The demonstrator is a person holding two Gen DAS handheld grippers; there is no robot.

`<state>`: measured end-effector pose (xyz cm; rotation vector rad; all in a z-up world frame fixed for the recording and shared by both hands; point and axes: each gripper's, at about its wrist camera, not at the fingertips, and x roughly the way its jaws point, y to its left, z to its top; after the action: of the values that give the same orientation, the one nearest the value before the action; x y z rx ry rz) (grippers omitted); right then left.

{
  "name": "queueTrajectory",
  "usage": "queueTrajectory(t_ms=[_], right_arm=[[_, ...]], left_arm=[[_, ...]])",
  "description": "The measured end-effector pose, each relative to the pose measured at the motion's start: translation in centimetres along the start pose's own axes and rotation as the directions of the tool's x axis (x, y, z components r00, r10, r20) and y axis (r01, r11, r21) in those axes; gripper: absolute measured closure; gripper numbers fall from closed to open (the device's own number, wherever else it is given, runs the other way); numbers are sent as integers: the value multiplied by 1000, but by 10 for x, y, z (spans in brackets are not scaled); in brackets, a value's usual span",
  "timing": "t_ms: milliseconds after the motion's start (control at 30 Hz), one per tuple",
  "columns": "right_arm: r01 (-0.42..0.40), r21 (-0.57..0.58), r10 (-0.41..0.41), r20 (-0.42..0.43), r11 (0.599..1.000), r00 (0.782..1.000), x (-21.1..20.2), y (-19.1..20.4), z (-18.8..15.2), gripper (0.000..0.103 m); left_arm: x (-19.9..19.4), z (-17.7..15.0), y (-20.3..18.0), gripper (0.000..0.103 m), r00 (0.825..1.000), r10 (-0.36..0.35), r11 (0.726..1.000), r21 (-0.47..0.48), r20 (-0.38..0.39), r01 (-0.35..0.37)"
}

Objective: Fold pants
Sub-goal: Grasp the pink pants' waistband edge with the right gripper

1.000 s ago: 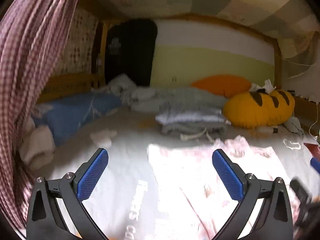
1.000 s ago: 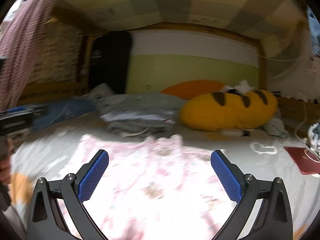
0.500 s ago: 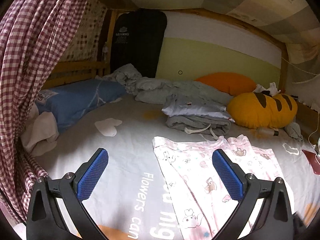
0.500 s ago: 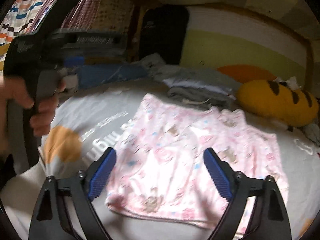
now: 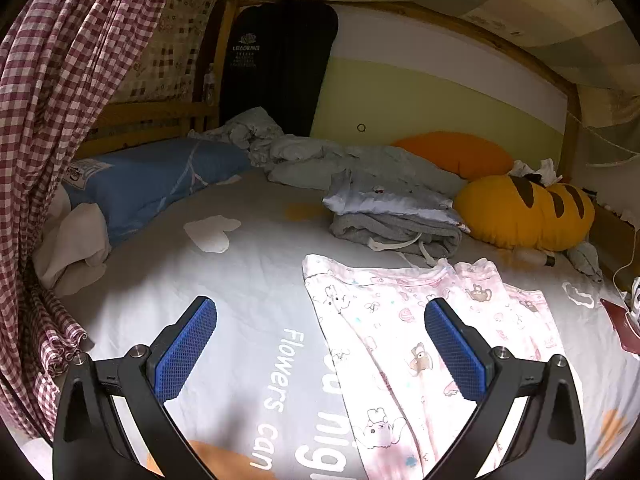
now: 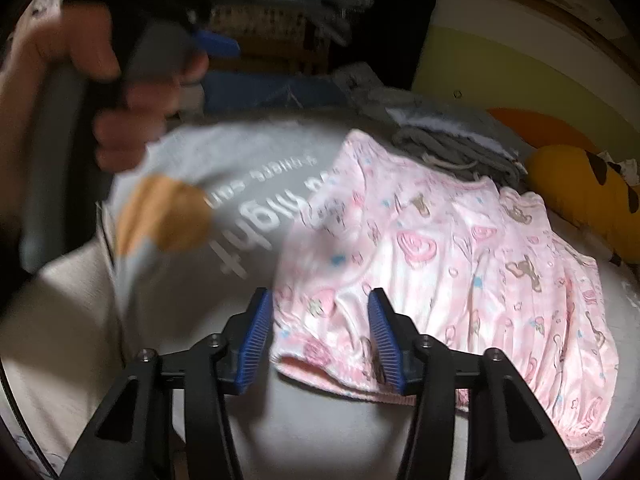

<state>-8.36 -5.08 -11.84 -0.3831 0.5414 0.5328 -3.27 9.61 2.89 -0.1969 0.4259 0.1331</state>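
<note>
Pink patterned pants (image 5: 404, 328) lie spread on the grey bed sheet (image 5: 240, 288); they also show in the right wrist view (image 6: 460, 264). My left gripper (image 5: 320, 348) is wide open and empty above the sheet, with the pants' left edge between its fingers. My right gripper (image 6: 320, 332) is partly closed, its jaws on either side of the near left hem of the pants, with a gap left. The hand with the left gripper (image 6: 132, 64) shows blurred at the upper left of the right wrist view.
A stack of folded grey clothes (image 5: 392, 220) lies behind the pants. A yellow striped plush pillow (image 5: 524, 212) and an orange pillow (image 5: 456, 152) sit at the back right. A blue pillow (image 5: 148, 184) and a checked curtain (image 5: 52, 120) are at the left.
My right gripper has dropped toward the near hem of the pants and its jaws have narrowed around it. My left gripper has stayed open and barely moved.
</note>
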Motion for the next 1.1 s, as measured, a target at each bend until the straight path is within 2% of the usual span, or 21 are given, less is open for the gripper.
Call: queueTrajectory(t_ms=[67, 167, 200, 267, 333, 533, 733, 900, 967, 1100], right_arm=[[2, 3, -1, -37, 1000, 999, 8, -1, -4, 54], [-7, 6, 7, -26, 1000, 1000, 8, -3, -5, 56], [-13, 7, 13, -24, 1000, 1000, 8, -3, -4, 60], [-12, 19, 12, -2, 1000, 1000, 4, -4, -4, 82], [1, 26, -1, 11, 1000, 1000, 1, -5, -3, 89], [10, -5, -10, 18, 1000, 1000, -3, -2, -2, 89], [86, -136, -78, 67, 987, 995, -11, 17, -8, 87], [101, -176, -85, 96, 979, 992, -17, 21, -5, 83], [95, -184, -76, 106, 978, 991, -20, 22, -3, 79], [97, -243, -64, 138, 965, 988, -26, 34, -4, 78]], left_arm=[[1, 1, 1, 0, 1000, 1, 1000, -6, -5, -1], [2, 1, 4, 0, 1000, 2, 1000, -17, -9, -2], [2, 1, 5, 0, 1000, 3, 1000, -20, -11, -3], [3, 2, 7, 0, 1000, 4, 1000, -23, -12, -4], [3, 1, 8, 0, 1000, 4, 1000, -24, -11, -4], [6, 1, 10, 0, 1000, 16, 1000, -26, -15, -17], [7, 1, 9, 0, 1000, 22, 1000, -14, -14, -22], [9, 1, 8, 0, 999, 33, 999, -3, -13, -33], [10, 1, 9, 0, 999, 33, 999, -8, -16, -33], [11, 1, 11, 0, 999, 31, 999, -12, -25, -32]])
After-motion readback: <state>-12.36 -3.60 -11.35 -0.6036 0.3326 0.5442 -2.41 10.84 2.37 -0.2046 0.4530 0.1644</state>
